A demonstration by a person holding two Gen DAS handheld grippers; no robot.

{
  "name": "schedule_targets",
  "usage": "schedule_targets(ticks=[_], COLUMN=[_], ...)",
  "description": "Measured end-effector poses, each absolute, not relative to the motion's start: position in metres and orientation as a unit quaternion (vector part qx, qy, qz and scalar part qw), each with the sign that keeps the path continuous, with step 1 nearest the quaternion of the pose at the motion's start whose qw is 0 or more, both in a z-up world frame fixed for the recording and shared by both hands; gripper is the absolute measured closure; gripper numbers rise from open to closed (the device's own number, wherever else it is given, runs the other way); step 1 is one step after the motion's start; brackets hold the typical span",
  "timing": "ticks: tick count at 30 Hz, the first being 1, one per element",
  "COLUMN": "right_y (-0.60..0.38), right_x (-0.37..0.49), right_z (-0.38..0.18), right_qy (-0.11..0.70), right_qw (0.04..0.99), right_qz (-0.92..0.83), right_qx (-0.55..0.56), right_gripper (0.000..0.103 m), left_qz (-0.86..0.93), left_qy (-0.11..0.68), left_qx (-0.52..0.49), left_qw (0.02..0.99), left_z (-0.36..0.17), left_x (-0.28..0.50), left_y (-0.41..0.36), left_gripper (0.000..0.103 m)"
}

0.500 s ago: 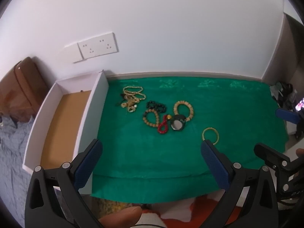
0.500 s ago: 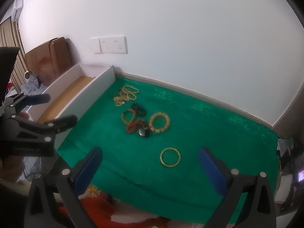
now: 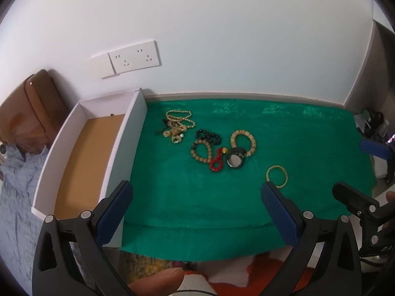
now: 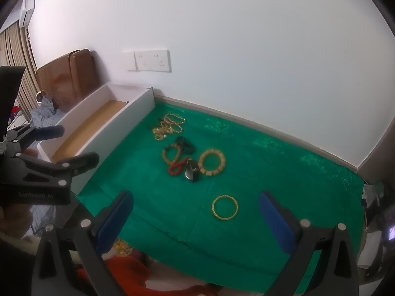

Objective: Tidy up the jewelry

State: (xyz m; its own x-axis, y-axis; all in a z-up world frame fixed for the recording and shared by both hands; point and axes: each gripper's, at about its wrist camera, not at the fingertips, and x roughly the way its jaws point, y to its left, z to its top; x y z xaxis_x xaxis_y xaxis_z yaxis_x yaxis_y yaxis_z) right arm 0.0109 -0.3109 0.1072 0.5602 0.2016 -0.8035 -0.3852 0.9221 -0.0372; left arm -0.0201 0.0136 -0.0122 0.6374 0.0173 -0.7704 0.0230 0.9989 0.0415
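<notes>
Jewelry lies on a green cloth (image 3: 222, 209): a tangle of gold chains (image 3: 176, 125), a black bead bracelet (image 3: 208, 135), a brown bead bracelet (image 3: 201, 150), a tan bead bracelet (image 3: 243, 140), a red bead loop (image 3: 216, 164), a dark round piece (image 3: 235, 160) and a gold bangle (image 3: 277, 176), also in the right wrist view (image 4: 225, 207). A white box (image 3: 123, 143) with a brown floor stands left of the cloth. My left gripper (image 3: 197, 212) is open and empty above the cloth's near edge. My right gripper (image 4: 196, 219) is open and empty, just short of the bangle.
A white wall with sockets (image 3: 134, 59) runs behind the cloth. A brown headboard (image 3: 32, 108) and blue bedding (image 3: 14, 185) lie to the left. Red and patterned fabric (image 4: 123, 271) shows below the cloth's near edge. Dark clutter (image 3: 370, 123) sits at the far right.
Both grippers have shifted only slightly; the jewelry has not moved.
</notes>
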Motion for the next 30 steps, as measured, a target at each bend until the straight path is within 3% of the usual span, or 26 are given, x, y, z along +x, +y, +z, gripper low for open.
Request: schedule_targets(ticks=[30], right_y=[-0.3172], right_x=[0.0125], right_z=[0.1051], right_qy=[0.435], right_qw=[0.877], right_qz=[0.176], right_qx=[-0.100], right_gripper=[0.000], left_qz=[0.000], left_qy=[0.435], left_qx=[0.018], left_qw=[0.900], left_z=[-0.0068], left_x=[-0.0140], left_y=[0.0237], left_gripper=[0.000])
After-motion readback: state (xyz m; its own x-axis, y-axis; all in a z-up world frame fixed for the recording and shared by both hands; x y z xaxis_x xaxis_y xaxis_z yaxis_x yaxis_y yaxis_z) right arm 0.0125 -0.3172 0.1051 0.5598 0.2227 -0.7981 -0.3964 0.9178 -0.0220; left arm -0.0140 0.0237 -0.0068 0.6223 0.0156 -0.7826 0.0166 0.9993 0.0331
